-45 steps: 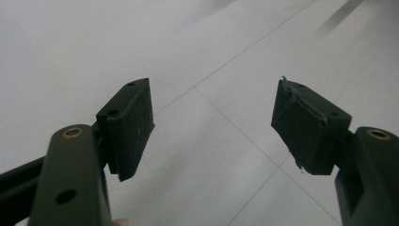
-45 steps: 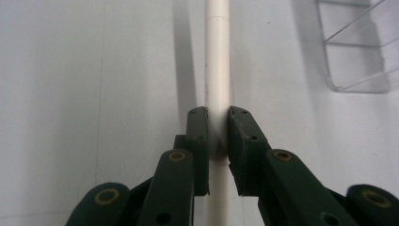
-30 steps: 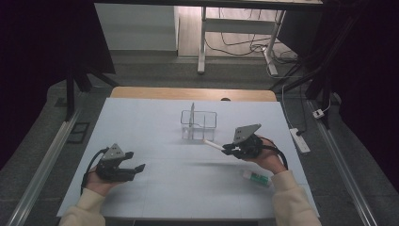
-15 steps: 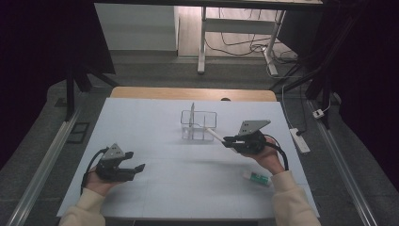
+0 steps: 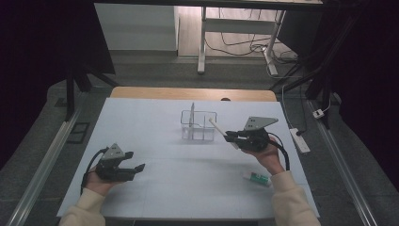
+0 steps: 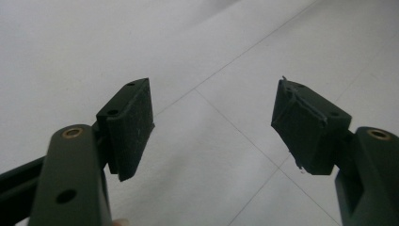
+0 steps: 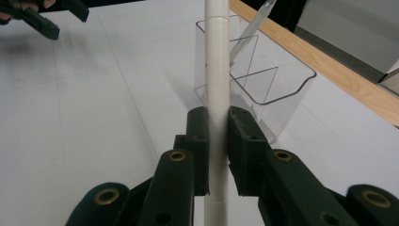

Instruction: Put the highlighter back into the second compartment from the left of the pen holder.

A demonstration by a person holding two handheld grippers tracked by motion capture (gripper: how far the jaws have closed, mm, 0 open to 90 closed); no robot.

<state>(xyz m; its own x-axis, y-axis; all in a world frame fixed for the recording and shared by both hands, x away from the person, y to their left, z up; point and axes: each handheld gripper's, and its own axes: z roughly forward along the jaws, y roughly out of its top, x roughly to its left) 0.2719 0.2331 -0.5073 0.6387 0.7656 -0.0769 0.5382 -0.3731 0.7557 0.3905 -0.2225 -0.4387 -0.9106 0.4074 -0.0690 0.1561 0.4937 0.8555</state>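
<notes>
- The table (image 5: 155, 197) is covered by a smooth pale sheet marked with faint straight lines; its near edge runs between the person's two sleeves, and a wide bare stretch lies between the hands.
- The left gripper (image 5: 134, 169) rests low near the near-left corner, close to the left edge, with bare sheet around it.
- In the left gripper view its jaws stand wide apart with nothing between them; the matte black pads (image 6: 131, 125) look rubbery and scuffed.
- A small white tube with a green label (image 5: 257, 177) lies flat near the near-right corner, just beside the right wrist.
- The right gripper (image 5: 229, 136) hovers right of the table's middle, jaws closed tight on a slim white cylindrical stick (image 7: 217, 70), smooth and plastic-looking.
- The stick slants up toward a clear plastic organizer box (image 5: 199, 126), its upper tip over the box's right rim.
- The box, rectangular with inner dividers, stands toward the far edge at mid-width, with a thin clear rod (image 7: 249, 30) leaning in it.
- A bare wooden strip (image 5: 188, 92) runs along the far edge.
</notes>
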